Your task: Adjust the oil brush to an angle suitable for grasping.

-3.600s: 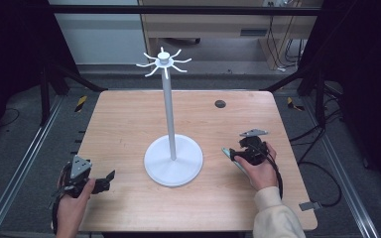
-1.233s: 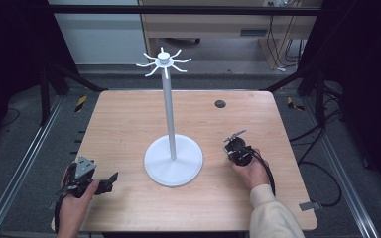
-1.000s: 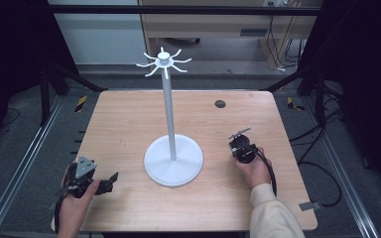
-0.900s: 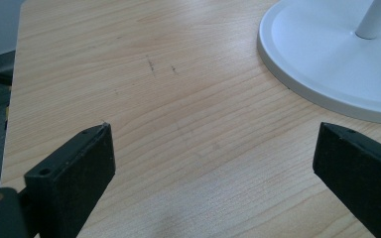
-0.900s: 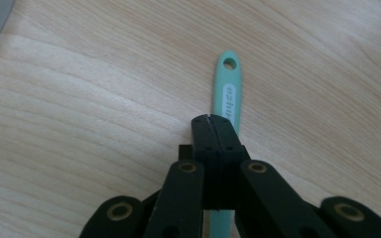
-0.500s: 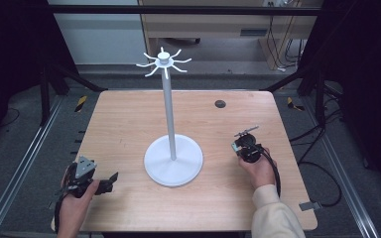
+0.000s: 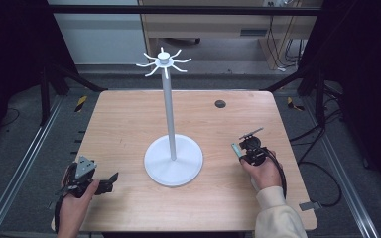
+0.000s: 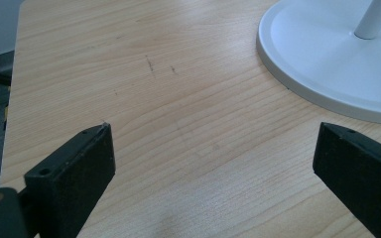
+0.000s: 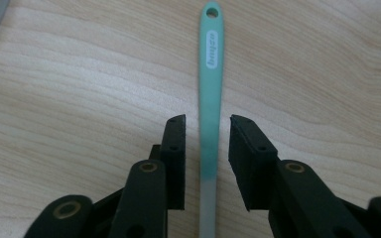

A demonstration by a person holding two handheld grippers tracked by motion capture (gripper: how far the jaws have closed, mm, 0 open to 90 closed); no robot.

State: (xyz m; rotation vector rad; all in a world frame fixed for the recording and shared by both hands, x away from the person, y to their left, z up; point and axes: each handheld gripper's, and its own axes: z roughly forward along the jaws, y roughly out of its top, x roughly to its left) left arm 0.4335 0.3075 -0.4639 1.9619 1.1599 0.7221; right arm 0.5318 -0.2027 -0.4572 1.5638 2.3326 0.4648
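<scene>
A slim utensil with a teal handle [image 9: 210, 74] lies flat on the wooden table; the handle has a hanging hole at its far end and turns grey toward me. My right gripper [image 9: 207, 121] straddles it, jaws narrowly open with a thin gap on each side. From the high view that right gripper [image 7: 248, 146] sits right of the white hook stand [image 7: 167, 99], with the teal tip [image 7: 236, 148] poking out to its left. My left gripper [image 7: 110, 179] rests at the front left, wide open on nothing. In its own view the left gripper [image 8: 213, 134] faces the stand's base [image 8: 327, 64].
The stand's round white base [image 7: 173, 161] sits mid-table, its pole topped by a ring of several hooks [image 7: 163, 62]. A dark grommet [image 7: 220, 103] is set in the far tabletop. Black frame rails and cables surround the table [image 7: 129, 114].
The right gripper has shifted slightly right and turned over the last second, settling over the teal handle. The left gripper has stayed put.
</scene>
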